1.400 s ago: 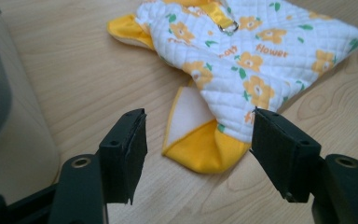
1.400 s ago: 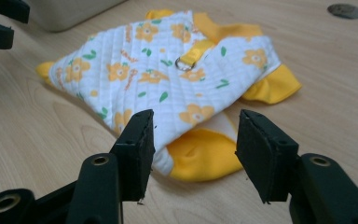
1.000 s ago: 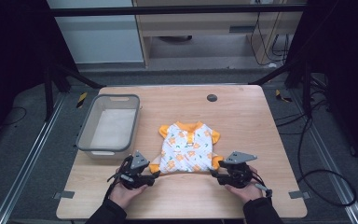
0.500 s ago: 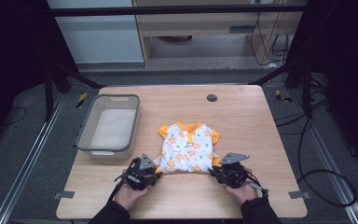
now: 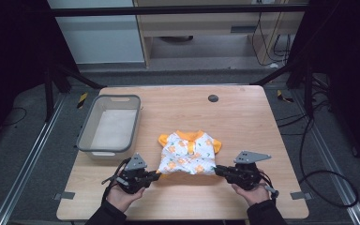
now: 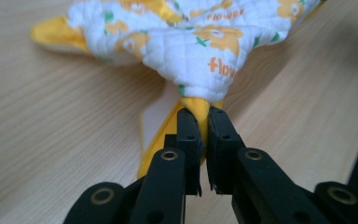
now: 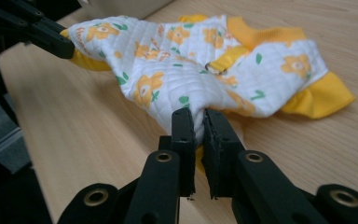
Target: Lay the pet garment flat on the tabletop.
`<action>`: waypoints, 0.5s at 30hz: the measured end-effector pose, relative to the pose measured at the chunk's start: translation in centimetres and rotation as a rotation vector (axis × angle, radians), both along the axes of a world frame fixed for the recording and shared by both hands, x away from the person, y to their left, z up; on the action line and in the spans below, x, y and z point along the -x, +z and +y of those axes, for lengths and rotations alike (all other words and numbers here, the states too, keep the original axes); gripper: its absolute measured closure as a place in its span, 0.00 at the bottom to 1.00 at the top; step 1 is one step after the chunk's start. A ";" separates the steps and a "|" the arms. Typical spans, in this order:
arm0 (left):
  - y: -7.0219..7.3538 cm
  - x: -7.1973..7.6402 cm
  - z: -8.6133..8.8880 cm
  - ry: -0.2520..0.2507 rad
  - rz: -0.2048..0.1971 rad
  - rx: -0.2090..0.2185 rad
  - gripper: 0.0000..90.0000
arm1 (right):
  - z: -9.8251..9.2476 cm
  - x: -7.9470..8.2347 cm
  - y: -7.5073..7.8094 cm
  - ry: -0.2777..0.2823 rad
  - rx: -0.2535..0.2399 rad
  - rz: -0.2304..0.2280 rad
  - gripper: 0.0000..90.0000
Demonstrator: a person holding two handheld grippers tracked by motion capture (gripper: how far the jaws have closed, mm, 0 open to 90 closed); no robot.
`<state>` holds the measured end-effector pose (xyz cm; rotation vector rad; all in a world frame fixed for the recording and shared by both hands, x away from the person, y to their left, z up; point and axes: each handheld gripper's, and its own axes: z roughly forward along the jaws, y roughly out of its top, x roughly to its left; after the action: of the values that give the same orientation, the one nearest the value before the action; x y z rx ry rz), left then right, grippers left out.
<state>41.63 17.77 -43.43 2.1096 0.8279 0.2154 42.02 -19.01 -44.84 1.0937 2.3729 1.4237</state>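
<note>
A small white quilted shirt (image 5: 189, 152) with orange flowers and orange-yellow trim lies near the table's front middle, collar toward the far side. My left gripper (image 5: 157, 176) is shut on its near-left hem corner, and the left gripper view has the yellow trim (image 6: 196, 108) pinched between the jaws (image 6: 200, 122). My right gripper (image 5: 217, 170) is shut on the near-right hem corner; white fabric (image 7: 196, 122) bunches between its jaws. The shirt (image 7: 200, 65) stretches between the two grippers, and the left gripper (image 7: 63, 46) appears at the upper left of the right gripper view.
A grey plastic bin (image 5: 110, 124) sits at the table's left side, just beyond my left hand. A small dark round disc (image 5: 213, 98) lies on the wooden table (image 5: 243, 122) toward the far edge. Dark frame posts stand at both far corners.
Both grippers have drawn toward the table's front edge with the hem corners held, pulling the shirt's lower edge taut and slightly nearer.
</note>
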 end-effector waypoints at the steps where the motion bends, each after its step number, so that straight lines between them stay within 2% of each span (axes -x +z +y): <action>1: 0.4 0.0 0.1 -0.005 -0.003 0.008 0.94 | -0.2 0.1 0.5 0.004 -0.015 0.001 0.92; 3: 1.2 -0.5 0.1 0.003 0.005 0.027 0.94 | -0.3 -0.1 1.0 -0.009 -0.043 0.004 0.92; 5: 1.3 -1.6 0.1 0.025 0.025 0.031 0.94 | -0.5 -1.1 1.3 -0.040 -0.074 0.030 0.92; 9: -0.5 -4.7 -0.1 0.102 0.089 0.027 0.92 | -0.1 -4.5 0.1 -0.138 -0.081 0.077 0.91; 10: -1.3 -5.5 -0.3 0.121 0.097 0.017 0.92 | 0.1 -5.2 -0.5 -0.164 -0.071 0.083 0.91; 11: -1.7 -5.9 -0.4 0.132 0.098 0.009 0.91 | 0.5 -6.0 -1.3 -0.193 -0.042 0.060 0.90; 12: -2.4 -6.5 -0.6 0.144 0.091 -0.012 0.90 | 0.7 -6.3 -1.7 -0.207 -0.029 0.053 0.89; 15: -3.5 -7.1 -0.9 0.164 0.068 -0.027 0.84 | 1.3 -7.2 -2.8 -0.255 0.023 0.010 0.87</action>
<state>48.69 16.87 -46.92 2.0844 1.0450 0.2442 49.23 -17.70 -47.67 1.3435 2.1562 1.3013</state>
